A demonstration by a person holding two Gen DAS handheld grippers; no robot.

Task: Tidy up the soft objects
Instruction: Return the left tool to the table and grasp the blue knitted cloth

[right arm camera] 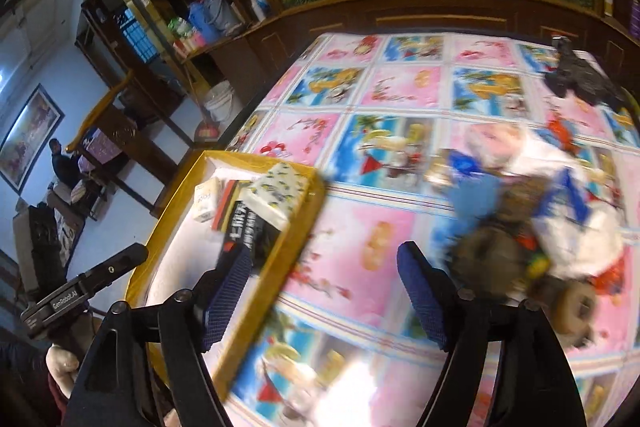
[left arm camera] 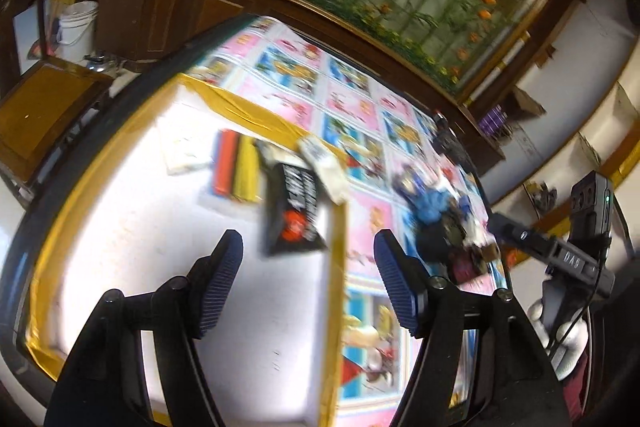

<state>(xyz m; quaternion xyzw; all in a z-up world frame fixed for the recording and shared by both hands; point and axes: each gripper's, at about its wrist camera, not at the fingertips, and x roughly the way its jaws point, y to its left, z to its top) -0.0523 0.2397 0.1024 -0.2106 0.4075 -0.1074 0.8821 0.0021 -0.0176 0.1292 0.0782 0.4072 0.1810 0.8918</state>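
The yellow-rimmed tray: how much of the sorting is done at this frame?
Done: the yellow-rimmed tray already holds a black packet, a patterned pack and a few others. In hand: nothing; left gripper and right gripper are both open and empty. Left: the blurred pile on the cartoon tablecloth.

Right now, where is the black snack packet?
The black snack packet lies inside the yellow-rimmed tray, near its right edge in the left wrist view, beside the red and yellow pack.

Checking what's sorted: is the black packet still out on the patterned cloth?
No, the black packet lies inside the yellow-rimmed tray, beside other packs.
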